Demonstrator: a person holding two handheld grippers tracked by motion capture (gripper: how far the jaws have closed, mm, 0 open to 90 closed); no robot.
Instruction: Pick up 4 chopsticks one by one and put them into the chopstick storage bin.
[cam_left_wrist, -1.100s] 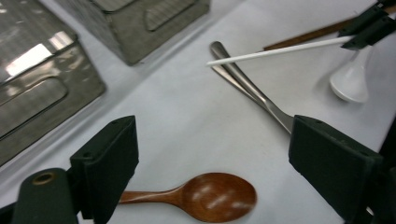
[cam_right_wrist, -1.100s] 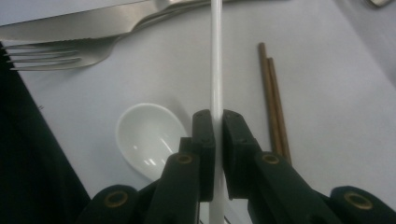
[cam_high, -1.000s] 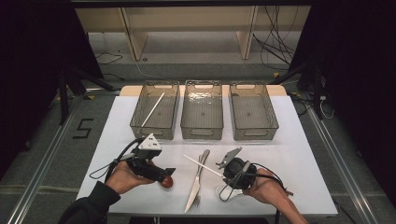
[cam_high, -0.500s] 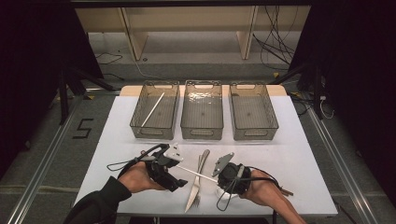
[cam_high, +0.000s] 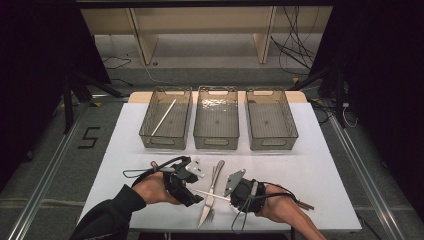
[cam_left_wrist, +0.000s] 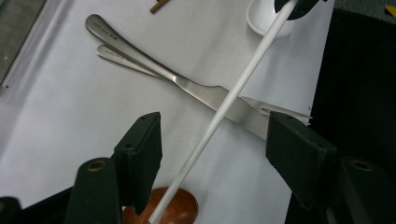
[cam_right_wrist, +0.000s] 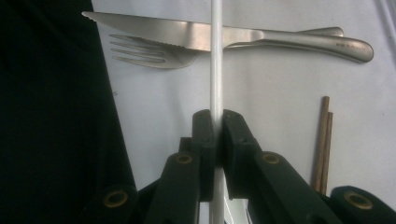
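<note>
- The left tool (cam_high: 192, 187) hangs low over the white bench (cam_high: 325, 170), its jaws spread wide and gripping nothing.
- A white chopstick (cam_left_wrist: 224, 107) runs between those spread jaws, touching neither, with a brown wooden spoon bowl (cam_left_wrist: 180, 210) below the jaws' base.
- Ahead of the left tool, under the chopstick, a steel knife (cam_left_wrist: 187, 86) and a fork (cam_left_wrist: 121, 58) lie side by side.
- The right tool (cam_right_wrist: 216, 123) is clenched on the white chopstick, which sticks straight out past its tips, crossing over the knife.
- Two brown chopsticks (cam_right_wrist: 323, 140) lie just beside the right tool.
</note>
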